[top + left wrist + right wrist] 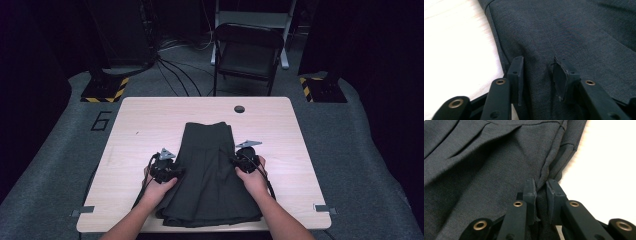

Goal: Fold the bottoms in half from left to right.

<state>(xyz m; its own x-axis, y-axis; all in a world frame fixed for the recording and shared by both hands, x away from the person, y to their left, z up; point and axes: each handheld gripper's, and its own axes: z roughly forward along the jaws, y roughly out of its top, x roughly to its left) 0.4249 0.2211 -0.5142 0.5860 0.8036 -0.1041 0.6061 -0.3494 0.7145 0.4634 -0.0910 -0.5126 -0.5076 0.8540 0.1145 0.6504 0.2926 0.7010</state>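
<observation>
A dark grey pleated skirt (207, 175) lies flat on the light wooden table (145, 125), narrow waist end far, wide hem at the front edge. My left gripper (176, 172) rests on the skirt's left edge. In the left gripper view it (537, 66) is open, with flat cloth (569, 30) between its spread jaws. My right gripper (238, 161) sits at the skirt's right edge. In the right gripper view it (541, 185) is shut on a raised fold of that edge (486, 170), next to bare table (604, 157).
A small round hole (239, 109) marks the table's far side. Bare wood (454, 45) lies left and right of the skirt. Behind the table stand a folding chair (247, 50), floor cables (172, 70) and two striped stand bases (105, 90) (320, 87).
</observation>
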